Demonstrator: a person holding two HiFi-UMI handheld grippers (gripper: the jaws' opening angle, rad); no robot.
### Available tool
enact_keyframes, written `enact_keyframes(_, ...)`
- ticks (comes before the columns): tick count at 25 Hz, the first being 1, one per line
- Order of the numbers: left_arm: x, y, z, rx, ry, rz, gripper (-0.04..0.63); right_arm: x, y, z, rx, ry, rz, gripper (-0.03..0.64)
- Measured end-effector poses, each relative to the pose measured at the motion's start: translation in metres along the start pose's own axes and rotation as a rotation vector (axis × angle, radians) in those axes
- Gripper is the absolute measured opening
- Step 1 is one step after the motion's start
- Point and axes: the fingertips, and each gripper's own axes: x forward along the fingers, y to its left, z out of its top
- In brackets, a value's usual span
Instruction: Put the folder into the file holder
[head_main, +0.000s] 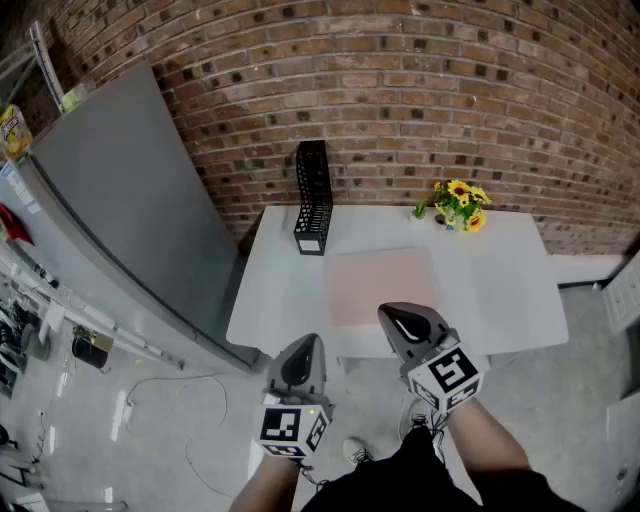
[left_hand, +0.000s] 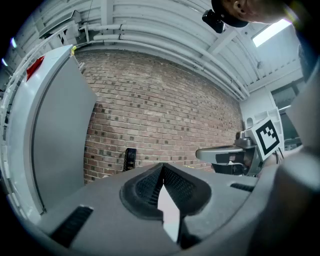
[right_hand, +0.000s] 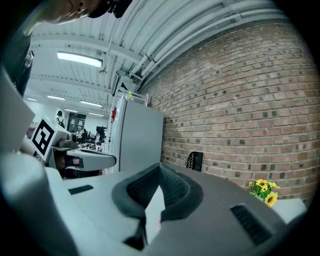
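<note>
A pale pink folder (head_main: 382, 287) lies flat on the white table (head_main: 510, 290), near its front edge. The black mesh file holder (head_main: 313, 198) stands upright at the table's back left against the brick wall; it also shows small in the left gripper view as the file holder (left_hand: 130, 158) and in the right gripper view as the file holder (right_hand: 194, 160). My left gripper (head_main: 306, 347) hangs in front of the table, below its edge, shut and empty. My right gripper (head_main: 396, 314) is over the table's front edge, just short of the folder, shut with nothing in it.
A small pot of yellow sunflowers (head_main: 459, 206) stands at the table's back right. A large grey panel (head_main: 130, 200) leans to the left of the table. Cables lie on the floor at the left.
</note>
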Motion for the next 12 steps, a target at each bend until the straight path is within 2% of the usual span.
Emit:
enact_keyframes(7, -0.0050, -0.0026, 0.0031, -0.011, -0.005, 0.003, 0.008, -0.0060, 0.0013, 0.0046, -0.001, -0.005, -0.009, 0.003)
enact_keyframes(12, -0.0041, -0.0048, 0.0011, -0.011, -0.004, -0.001, 0.008, -0.0098, -0.0045, 0.0068, 0.040, -0.030, -0.028, 0.003)
